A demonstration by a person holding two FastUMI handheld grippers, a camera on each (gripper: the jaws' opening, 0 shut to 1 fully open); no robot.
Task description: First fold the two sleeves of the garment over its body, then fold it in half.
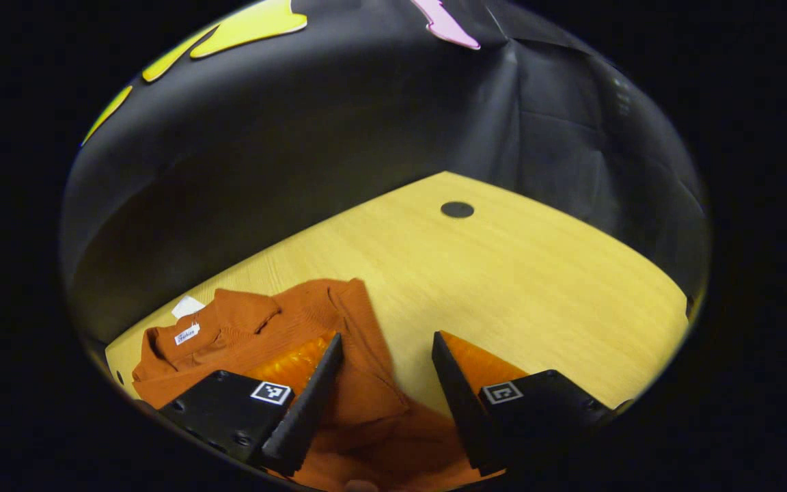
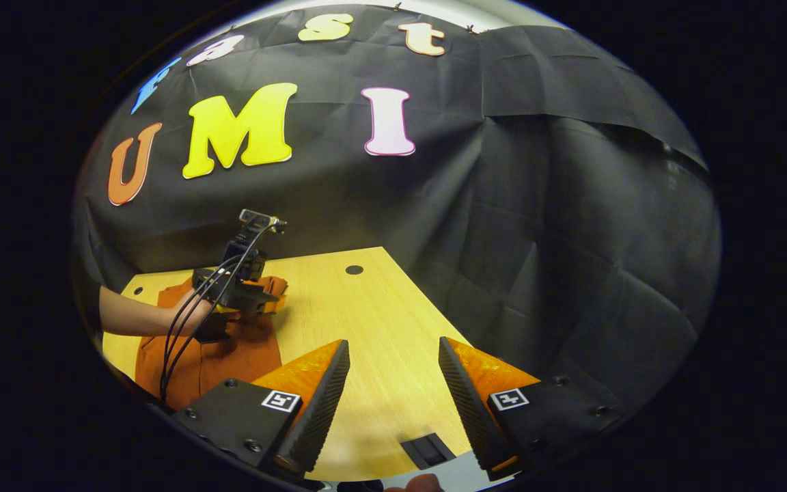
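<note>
Wooden table (image 1: 537, 287) holds orange garment (image 1: 359, 403), collar label (image 1: 187, 334) illegible.

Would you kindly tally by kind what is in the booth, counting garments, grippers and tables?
Garments: 1, the orange garment.
Grippers: 2, the left gripper and the right gripper, both with jaws apart.
Tables: 1, the wooden table.
Total: 4.
</note>
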